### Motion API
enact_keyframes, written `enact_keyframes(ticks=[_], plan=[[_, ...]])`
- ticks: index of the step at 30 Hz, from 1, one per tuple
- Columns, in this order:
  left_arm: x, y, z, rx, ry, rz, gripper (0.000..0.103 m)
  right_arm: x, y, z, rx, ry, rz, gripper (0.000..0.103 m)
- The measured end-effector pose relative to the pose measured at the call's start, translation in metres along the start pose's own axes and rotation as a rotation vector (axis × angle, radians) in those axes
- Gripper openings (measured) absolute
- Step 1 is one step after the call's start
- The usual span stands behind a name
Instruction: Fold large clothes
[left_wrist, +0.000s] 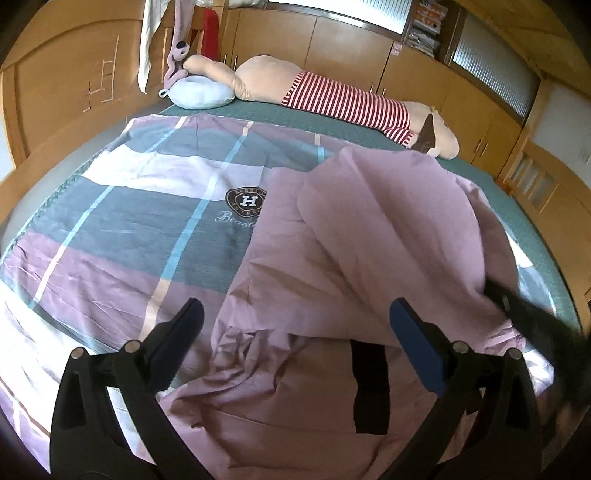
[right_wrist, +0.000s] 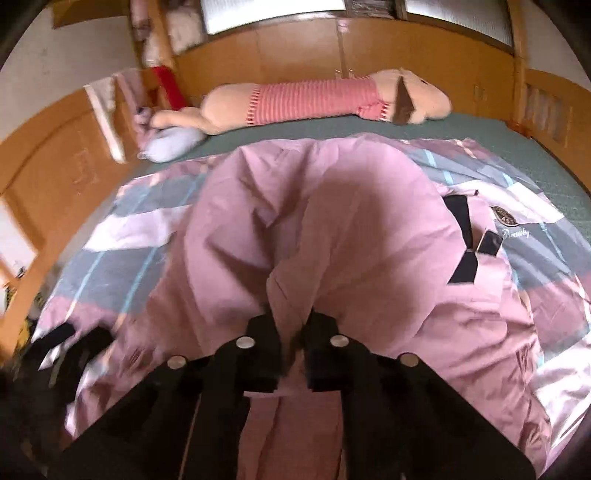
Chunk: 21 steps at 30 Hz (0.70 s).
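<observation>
A large duvet cover lies on the bed, its plaid grey, pink and white side (left_wrist: 147, 206) up, with its plain pink underside (left_wrist: 369, 229) folded over the near part. My left gripper (left_wrist: 295, 321) is open and empty above the pink fold. My right gripper (right_wrist: 293, 328) is shut on a pinched ridge of the pink fabric (right_wrist: 314, 221) and lifts it into a hump. In the left wrist view the right gripper shows as a dark blur (left_wrist: 524, 317) at the fold's right edge. Black straps (left_wrist: 369, 387) are on the pink side.
A long plush dog in a red striped shirt (left_wrist: 332, 99) and a pale blue cushion (left_wrist: 199, 92) lie along the far side of the green mattress (left_wrist: 332, 125). Wooden cabinets (left_wrist: 314, 40) line the far wall. A wooden headboard (left_wrist: 55, 85) stands at the left.
</observation>
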<state>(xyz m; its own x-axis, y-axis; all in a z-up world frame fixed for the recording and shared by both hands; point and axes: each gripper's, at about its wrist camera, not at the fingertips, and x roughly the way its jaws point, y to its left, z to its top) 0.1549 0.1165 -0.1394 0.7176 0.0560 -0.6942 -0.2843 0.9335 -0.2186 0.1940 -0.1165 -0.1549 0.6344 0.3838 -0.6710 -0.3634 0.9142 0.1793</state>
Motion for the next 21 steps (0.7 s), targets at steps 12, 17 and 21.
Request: enact_keyframes(ticks=[12, 17, 21], plan=[[0.016, -0.068, -0.033, 0.172, 0.012, -0.098, 0.101, -0.007, -0.006, -0.089, -0.023, 0.07, 0.056, 0.016], [0.037, -0.081, -0.041, 0.22, 0.107, -0.134, 0.07, -0.016, -0.011, -0.105, -0.024, 0.1, 0.056, 0.083], [0.047, -0.084, -0.046, 0.233, 0.144, -0.113, 0.066, -0.027, -0.02, -0.113, -0.026, 0.108, 0.011, 0.083]])
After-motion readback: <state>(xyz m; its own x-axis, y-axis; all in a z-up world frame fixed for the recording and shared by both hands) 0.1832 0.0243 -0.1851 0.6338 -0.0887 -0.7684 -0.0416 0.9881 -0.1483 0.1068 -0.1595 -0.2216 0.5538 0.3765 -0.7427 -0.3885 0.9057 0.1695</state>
